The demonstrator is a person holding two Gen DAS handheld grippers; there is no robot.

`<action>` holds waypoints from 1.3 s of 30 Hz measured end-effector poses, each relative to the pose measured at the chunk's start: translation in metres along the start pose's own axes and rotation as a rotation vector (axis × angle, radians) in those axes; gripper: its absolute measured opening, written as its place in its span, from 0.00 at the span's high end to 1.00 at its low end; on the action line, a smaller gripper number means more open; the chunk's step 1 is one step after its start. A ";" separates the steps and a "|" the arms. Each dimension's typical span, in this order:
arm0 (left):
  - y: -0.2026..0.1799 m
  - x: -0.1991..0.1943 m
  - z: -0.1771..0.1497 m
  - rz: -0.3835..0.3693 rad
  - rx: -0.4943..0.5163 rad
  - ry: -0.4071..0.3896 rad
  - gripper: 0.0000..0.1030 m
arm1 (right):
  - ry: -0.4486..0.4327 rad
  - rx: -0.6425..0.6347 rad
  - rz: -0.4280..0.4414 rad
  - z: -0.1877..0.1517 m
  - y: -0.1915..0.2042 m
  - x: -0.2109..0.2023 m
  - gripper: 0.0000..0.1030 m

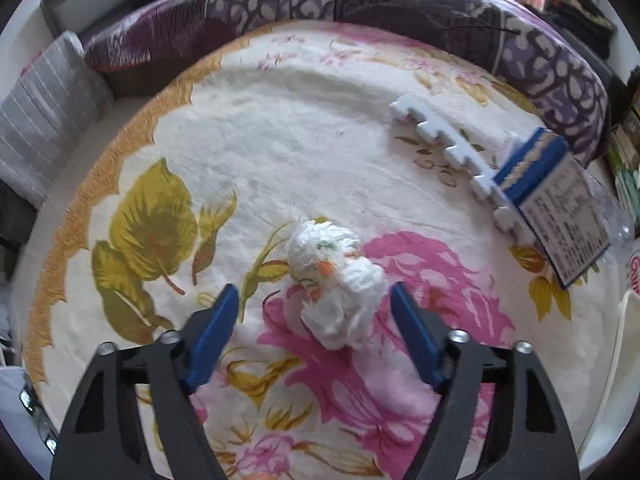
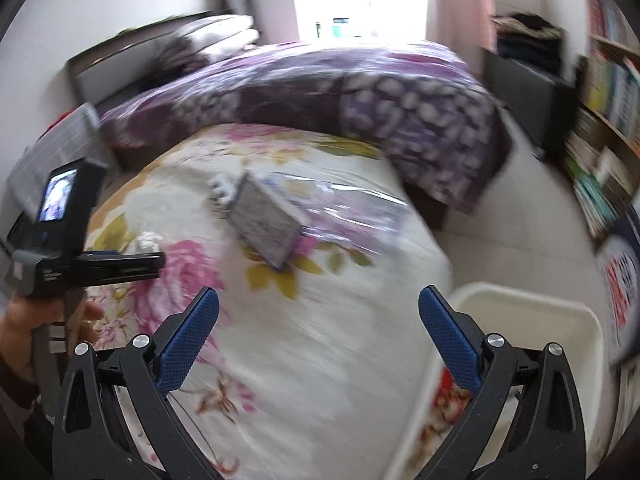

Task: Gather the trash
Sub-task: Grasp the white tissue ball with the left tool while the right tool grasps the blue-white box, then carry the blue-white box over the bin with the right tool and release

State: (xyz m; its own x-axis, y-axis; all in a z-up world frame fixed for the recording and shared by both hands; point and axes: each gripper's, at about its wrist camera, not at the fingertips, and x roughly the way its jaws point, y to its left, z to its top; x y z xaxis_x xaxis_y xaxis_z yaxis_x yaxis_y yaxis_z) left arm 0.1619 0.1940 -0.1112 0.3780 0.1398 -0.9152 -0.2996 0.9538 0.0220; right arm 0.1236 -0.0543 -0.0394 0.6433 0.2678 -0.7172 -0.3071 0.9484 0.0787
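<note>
A crumpled white tissue wad (image 1: 335, 280) with orange and green marks lies on the floral bed cover (image 1: 260, 148). My left gripper (image 1: 314, 300) is open, its blue fingers on either side of the wad's near end, apart from it. A white toothed foam strip (image 1: 448, 144) and a blue carton (image 1: 552, 196) lie at the right, a clear plastic bottle (image 1: 616, 216) beyond. My right gripper (image 2: 320, 304) is open and empty above the bed's corner. In the blurred right wrist view the carton (image 2: 266, 222), clear plastic (image 2: 352, 208) and the wad (image 2: 148, 242) show.
A white bin (image 2: 532, 320) stands on the floor by the bed's corner, under my right finger. A purple quilt (image 1: 360, 4) is bunched along the far side. Grey pillow (image 1: 40, 120) at left. Bookshelves (image 2: 604, 112) line the right wall. The left gripper's body (image 2: 60, 256) shows at left.
</note>
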 end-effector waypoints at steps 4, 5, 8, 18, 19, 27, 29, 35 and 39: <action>0.004 0.007 0.002 -0.025 0.000 -0.008 0.57 | 0.008 -0.083 0.023 0.009 0.024 0.024 0.07; 0.003 0.007 0.003 -0.033 0.008 -0.013 0.64 | 0.017 -0.116 0.027 0.013 0.031 0.034 0.07; 0.005 0.006 0.003 -0.058 0.014 -0.018 0.66 | 0.021 -0.165 0.010 0.019 0.040 0.048 0.07; 0.019 -0.008 0.005 -0.109 -0.048 -0.005 0.66 | -0.002 -0.479 -0.158 0.033 0.071 0.088 0.07; 0.018 -0.009 0.005 -0.115 -0.047 -0.004 0.66 | 0.003 -0.503 -0.172 0.033 0.073 0.092 0.07; 0.029 -0.020 0.006 -0.150 -0.087 -0.010 0.66 | 0.030 -0.660 -0.221 0.025 0.085 0.117 0.31; 0.034 -0.023 0.007 -0.146 -0.102 -0.018 0.66 | 0.014 -0.663 -0.216 0.025 0.086 0.115 0.41; 0.045 -0.030 0.007 -0.141 -0.130 -0.033 0.66 | -0.017 -0.535 -0.127 0.029 0.085 0.089 0.48; 0.052 -0.038 0.006 -0.151 -0.150 -0.048 0.66 | -0.034 -0.439 -0.061 0.026 0.086 0.066 0.48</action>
State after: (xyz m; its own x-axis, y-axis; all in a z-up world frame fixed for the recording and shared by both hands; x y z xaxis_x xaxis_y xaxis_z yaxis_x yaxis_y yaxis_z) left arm 0.1374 0.2404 -0.0727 0.4691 0.0139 -0.8830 -0.3620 0.9151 -0.1779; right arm 0.1582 0.0491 -0.0621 0.6900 0.2255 -0.6878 -0.5318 0.8026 -0.2703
